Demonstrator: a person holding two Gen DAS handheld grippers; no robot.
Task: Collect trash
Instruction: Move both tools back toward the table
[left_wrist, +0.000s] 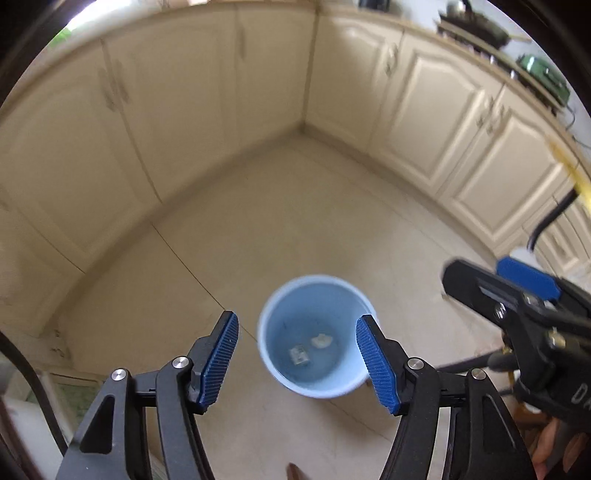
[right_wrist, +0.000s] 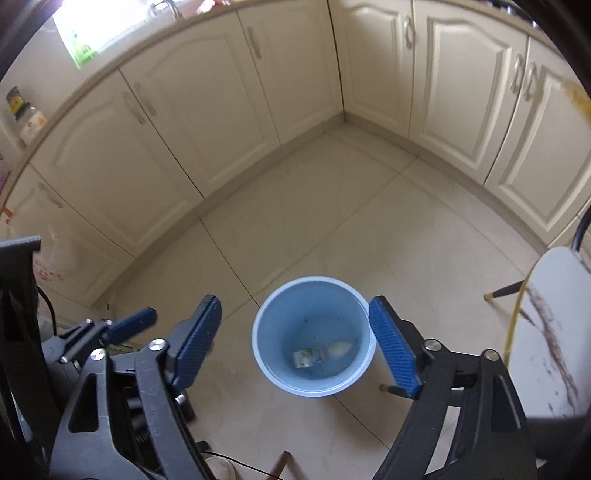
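A light blue bin (left_wrist: 317, 336) stands on the tiled floor, seen from above in both views (right_wrist: 314, 336). Inside lie a small printed wrapper (left_wrist: 299, 355) (right_wrist: 307, 357) and a crumpled white scrap (left_wrist: 321, 340) (right_wrist: 340, 349). My left gripper (left_wrist: 299, 358) is open and empty, high above the bin. My right gripper (right_wrist: 295, 343) is open and empty, also high above the bin. The right gripper also shows at the right edge of the left wrist view (left_wrist: 517, 295), and the left gripper at the lower left of the right wrist view (right_wrist: 110, 332).
Cream kitchen cabinets (right_wrist: 207, 110) line the walls and meet at a corner (left_wrist: 306, 125). A white marbled table (right_wrist: 554, 339) and a chair leg (right_wrist: 504, 291) stand to the right. A counter with clutter (left_wrist: 480, 26) runs along the upper right.
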